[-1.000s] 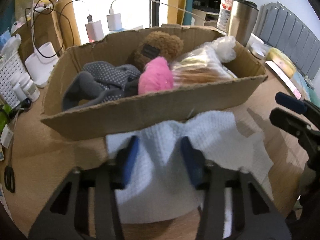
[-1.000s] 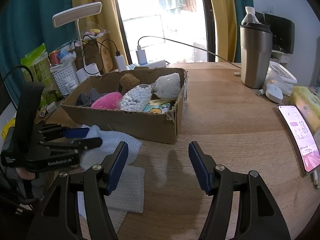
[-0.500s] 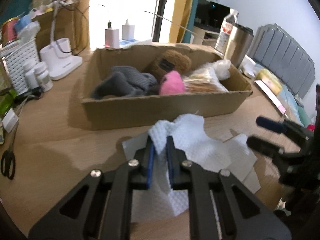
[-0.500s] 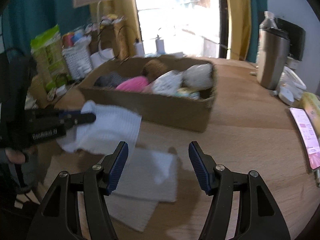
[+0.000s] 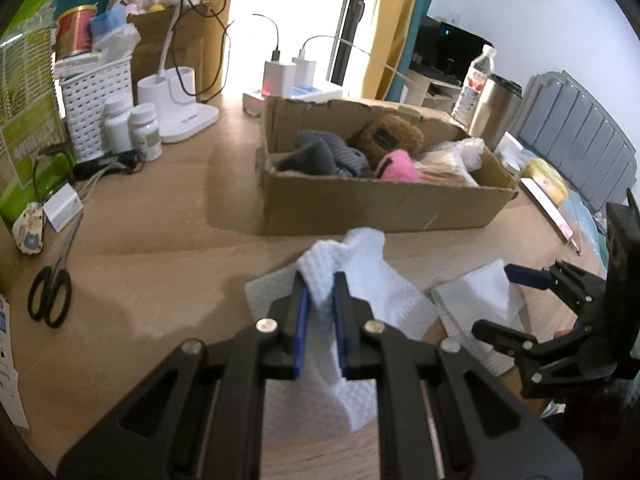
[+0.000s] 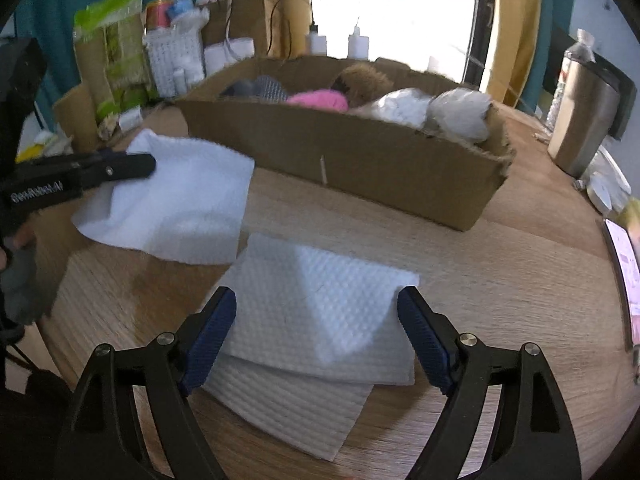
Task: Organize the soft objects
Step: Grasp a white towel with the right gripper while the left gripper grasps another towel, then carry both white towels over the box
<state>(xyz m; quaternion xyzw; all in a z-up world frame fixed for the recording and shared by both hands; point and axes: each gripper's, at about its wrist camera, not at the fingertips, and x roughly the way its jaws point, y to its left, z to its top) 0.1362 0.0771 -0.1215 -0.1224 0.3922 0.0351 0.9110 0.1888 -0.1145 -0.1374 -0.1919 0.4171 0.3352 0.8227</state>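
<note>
My left gripper (image 5: 320, 286) is shut on a white textured cloth (image 5: 352, 292) and holds it lifted above the wooden table; the cloth (image 6: 180, 196) hangs from it in the right wrist view. My right gripper (image 6: 316, 324) is open and hovers over two more white cloths (image 6: 320, 304) stacked on the table, its fingers either side of the upper one. A cardboard box (image 5: 380, 200) behind holds a grey sock (image 5: 320, 156), a brown plush (image 5: 390, 136), a pink soft thing (image 5: 398, 166) and plastic bags (image 6: 436, 112).
Scissors (image 5: 50, 292), pill bottles (image 5: 134, 128), a white basket (image 5: 94, 100) and a lamp base (image 5: 180, 112) stand at the left. A steel tumbler (image 6: 584, 112) and a phone (image 6: 624, 264) are at the right. Chargers (image 5: 288, 74) sit behind the box.
My left gripper closed on the white cloth and lifted it back from the box. My right gripper moved in low over the stacked cloths.
</note>
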